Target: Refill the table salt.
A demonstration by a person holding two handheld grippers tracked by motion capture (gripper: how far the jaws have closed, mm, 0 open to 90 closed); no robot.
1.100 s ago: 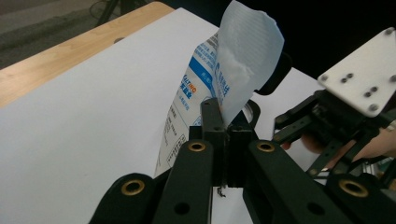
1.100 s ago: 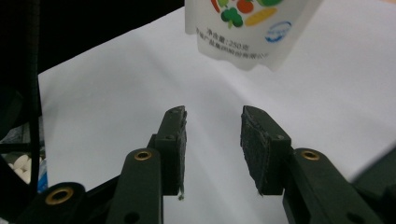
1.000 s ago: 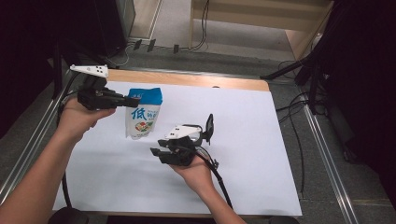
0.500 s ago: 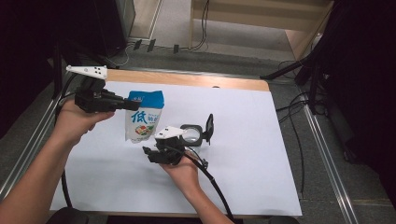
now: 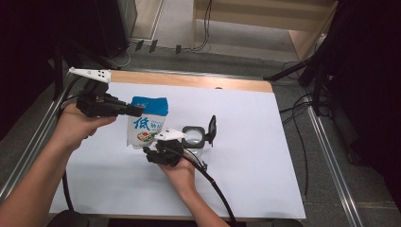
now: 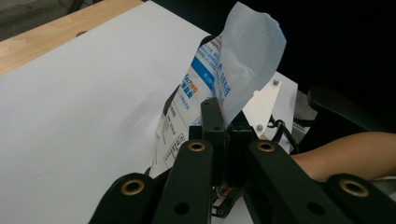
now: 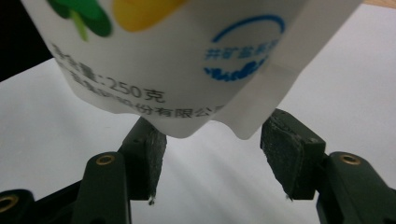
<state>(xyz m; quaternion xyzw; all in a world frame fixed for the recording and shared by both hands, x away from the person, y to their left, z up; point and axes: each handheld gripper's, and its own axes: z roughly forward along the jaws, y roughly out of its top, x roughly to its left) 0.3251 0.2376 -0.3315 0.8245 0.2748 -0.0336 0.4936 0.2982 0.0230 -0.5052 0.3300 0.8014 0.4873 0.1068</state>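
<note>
The pouch (image 5: pixel 146 125) looks like smooth printed plastic film with a slight sheen, its top seal finely ribbed. The surface (image 5: pixel 265 142) is covered in matt white sheet, bare wood at its far edge. The right gripper's fingers (image 7: pixel 292 149) carry rough, matt black pads.

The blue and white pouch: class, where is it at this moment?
In the high view the pouch stands left of centre on the white sheet, its top pinched by the left tool, with the clear container just to its right.
</note>
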